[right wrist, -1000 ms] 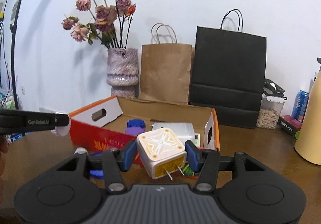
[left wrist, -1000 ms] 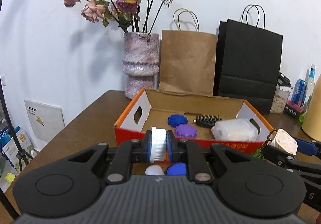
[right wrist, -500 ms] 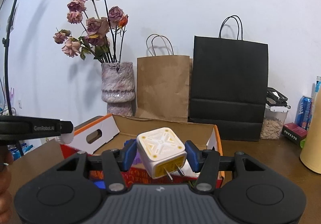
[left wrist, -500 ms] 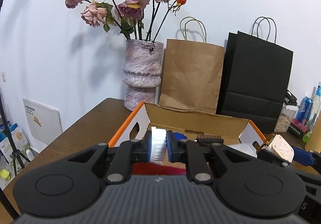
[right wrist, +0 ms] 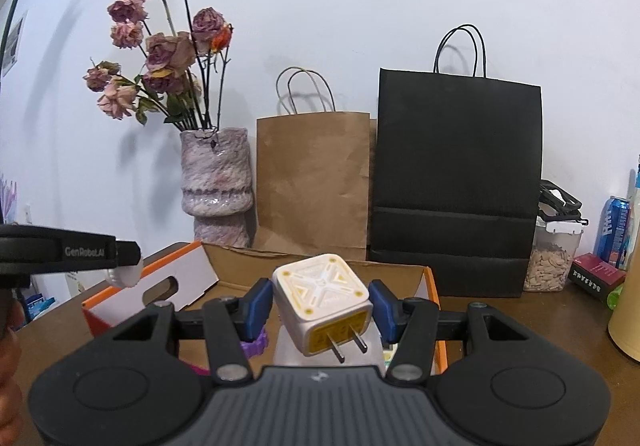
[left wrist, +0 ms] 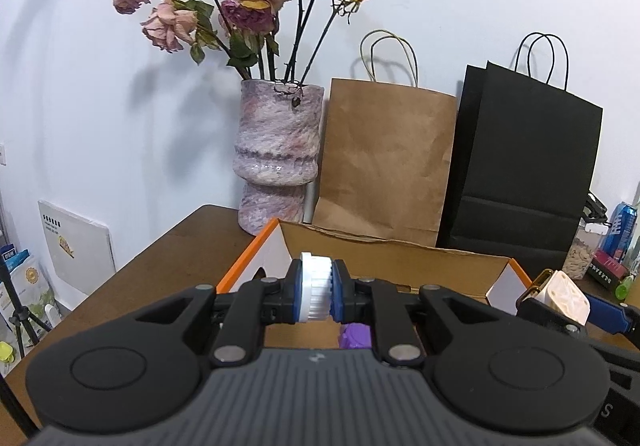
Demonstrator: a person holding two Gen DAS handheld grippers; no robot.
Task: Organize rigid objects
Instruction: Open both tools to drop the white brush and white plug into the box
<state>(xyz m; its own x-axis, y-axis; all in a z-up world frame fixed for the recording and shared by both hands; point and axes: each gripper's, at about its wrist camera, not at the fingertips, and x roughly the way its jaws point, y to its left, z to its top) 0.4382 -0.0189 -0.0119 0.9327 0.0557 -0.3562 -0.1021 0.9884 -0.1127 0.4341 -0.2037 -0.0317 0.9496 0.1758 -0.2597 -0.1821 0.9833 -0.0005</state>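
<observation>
My left gripper (left wrist: pixel 316 296) is shut on a white ribbed cap (left wrist: pixel 315 286) and holds it above the near-left part of an orange-edged cardboard box (left wrist: pixel 384 254). A purple cap (left wrist: pixel 356 336) lies in the box below. My right gripper (right wrist: pixel 320 310) is shut on a white and yellow plug adapter (right wrist: pixel 322 298), prongs toward the camera, above the box (right wrist: pixel 312 266). The adapter also shows in the left wrist view (left wrist: pixel 564 296). The left gripper's finger with the cap shows in the right wrist view (right wrist: pixel 80 250). A purple cap (right wrist: pixel 254 344) and a white container (right wrist: pixel 288 350) lie under the adapter.
A mottled vase with dried roses (left wrist: pixel 278 154), a brown paper bag (left wrist: pixel 384 162) and a black paper bag (left wrist: pixel 520 182) stand behind the box against the wall. A jar (right wrist: pixel 554 258), a blue can (right wrist: pixel 614 230) and a cream cylinder (right wrist: pixel 628 314) stand at the right on the brown table (left wrist: pixel 176 262).
Both grippers have risen and moved forward over the box with their loads. The box now sits lower and closer in both views, and most of its contents are hidden behind the grippers.
</observation>
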